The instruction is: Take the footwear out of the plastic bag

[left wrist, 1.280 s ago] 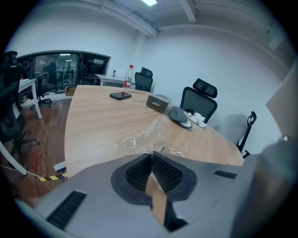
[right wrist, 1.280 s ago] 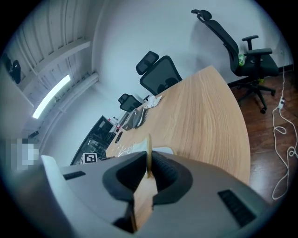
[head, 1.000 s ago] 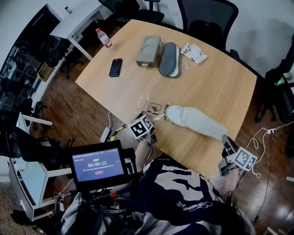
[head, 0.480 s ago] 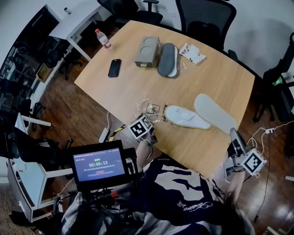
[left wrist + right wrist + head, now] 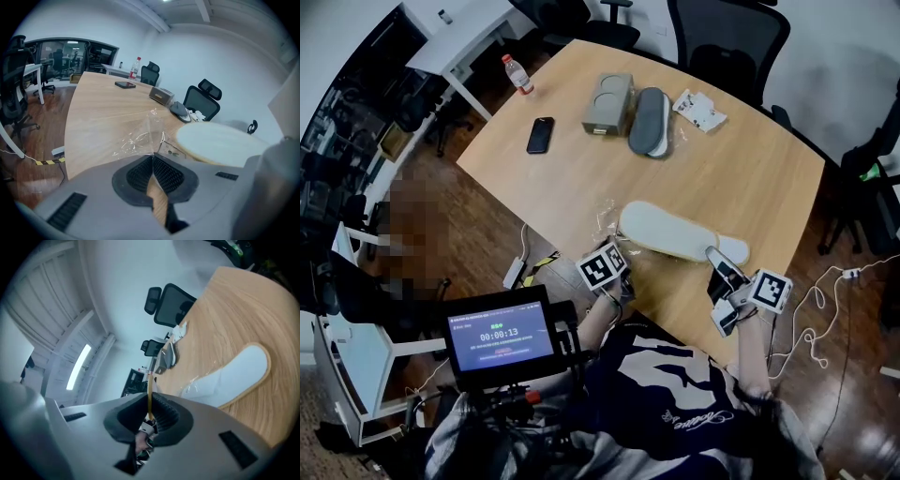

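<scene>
My left gripper (image 5: 607, 251) sits at the table's near edge, shut on the crumpled clear plastic bag (image 5: 606, 217). The film rises from between its jaws in the left gripper view (image 5: 151, 136). A white slipper (image 5: 675, 232) lies just right of the bag and shows as a pale oval (image 5: 215, 143). My right gripper (image 5: 722, 267) is at that slipper's heel end, and its jaws are shut on a thin tan slipper edge (image 5: 149, 390). Beside it a second white slipper (image 5: 239, 369) rests on the wood, with plastic film at its far end.
At the far side of the table (image 5: 581, 178) are a grey box (image 5: 607, 101), a dark grey pair of slippers (image 5: 649, 120), a white packet (image 5: 698, 110), a black phone (image 5: 540, 134) and a bottle (image 5: 517, 73). Office chairs ring the far edge. Cables lie on the floor at right.
My right gripper has swung left from the table's right edge, carrying a slipper over toward the other one. The left gripper has kept its hold on the bag.
</scene>
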